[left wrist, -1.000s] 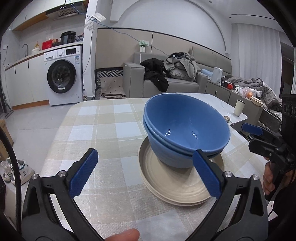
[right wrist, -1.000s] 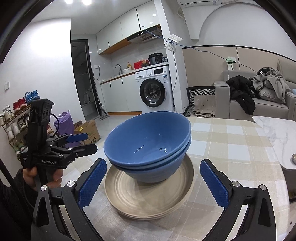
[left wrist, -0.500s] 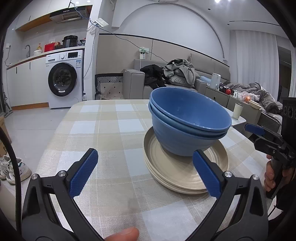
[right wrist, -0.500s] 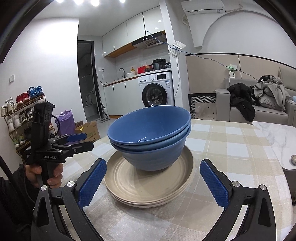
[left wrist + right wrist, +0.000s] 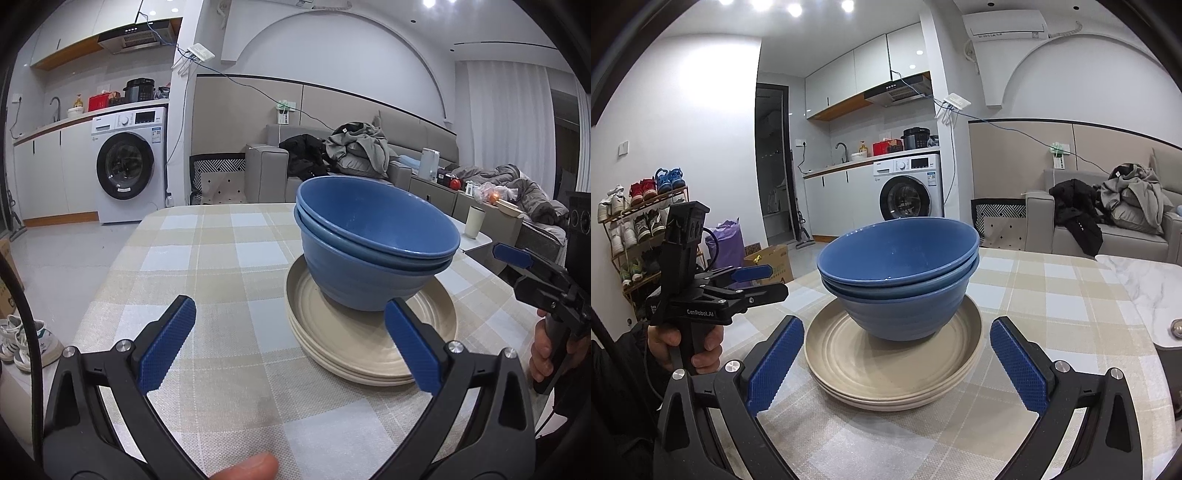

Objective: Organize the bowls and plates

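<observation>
Both the left gripper (image 5: 290, 345) and right gripper (image 5: 897, 363) gape empty; the nested blue bowls (image 5: 899, 277) on stacked beige plates (image 5: 892, 373) sit mid-frame, dead ahead of the right.

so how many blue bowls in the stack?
2. Both are nested: the upper bowl sits inside the lower bowl, which rests on the beige plates. A third could hide between them, though only two rims show.

Both wrist views low, near, sharing bowls (image 5: 373, 254) (image 5: 899, 275).
</observation>
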Tool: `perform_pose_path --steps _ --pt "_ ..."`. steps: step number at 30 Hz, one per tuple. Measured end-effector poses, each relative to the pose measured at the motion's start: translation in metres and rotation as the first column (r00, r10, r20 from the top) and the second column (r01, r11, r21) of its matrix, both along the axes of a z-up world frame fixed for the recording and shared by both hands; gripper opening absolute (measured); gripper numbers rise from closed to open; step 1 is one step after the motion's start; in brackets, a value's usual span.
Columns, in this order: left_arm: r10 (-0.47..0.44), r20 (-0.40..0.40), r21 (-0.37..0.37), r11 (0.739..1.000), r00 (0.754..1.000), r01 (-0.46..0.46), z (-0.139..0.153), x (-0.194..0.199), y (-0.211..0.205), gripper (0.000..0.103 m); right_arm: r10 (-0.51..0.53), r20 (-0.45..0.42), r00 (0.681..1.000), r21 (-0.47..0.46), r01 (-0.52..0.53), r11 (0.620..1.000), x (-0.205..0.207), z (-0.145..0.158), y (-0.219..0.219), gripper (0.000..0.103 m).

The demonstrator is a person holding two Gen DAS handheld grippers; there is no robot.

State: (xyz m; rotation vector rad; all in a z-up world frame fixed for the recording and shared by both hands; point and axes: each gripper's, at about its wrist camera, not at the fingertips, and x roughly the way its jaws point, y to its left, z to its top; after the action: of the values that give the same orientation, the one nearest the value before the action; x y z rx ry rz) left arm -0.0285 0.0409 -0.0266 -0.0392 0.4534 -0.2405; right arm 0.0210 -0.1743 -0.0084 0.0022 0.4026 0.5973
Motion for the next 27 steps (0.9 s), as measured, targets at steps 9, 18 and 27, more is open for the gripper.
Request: perform_pose_path --steps 9,18,27 --pt "-0.007 -0.004 -0.002 1.0 1.0 0.007 -0.0002 0.0024 0.0001 0.102 0.013 0.001 1.0 -0.004 -0.013 1.0 -0.0009 -0.0012 0.0 0.103" --pt "-0.008 -0.005 -0.004 1.0 1.0 0.008 -0.0005 0.0024 0.0004 0.102 0.012 0.002 1.0 -0.004 -0.012 1.0 -0.0016 -0.0014 -0.0001 0.103" --pt "-0.01 -0.005 -0.002 1.0 1.0 0.01 -0.0013 0.0031 0.0002 0.102 0.012 0.001 1.0 -0.004 -0.012 1.0 -0.0017 -0.0012 0.0 0.103"
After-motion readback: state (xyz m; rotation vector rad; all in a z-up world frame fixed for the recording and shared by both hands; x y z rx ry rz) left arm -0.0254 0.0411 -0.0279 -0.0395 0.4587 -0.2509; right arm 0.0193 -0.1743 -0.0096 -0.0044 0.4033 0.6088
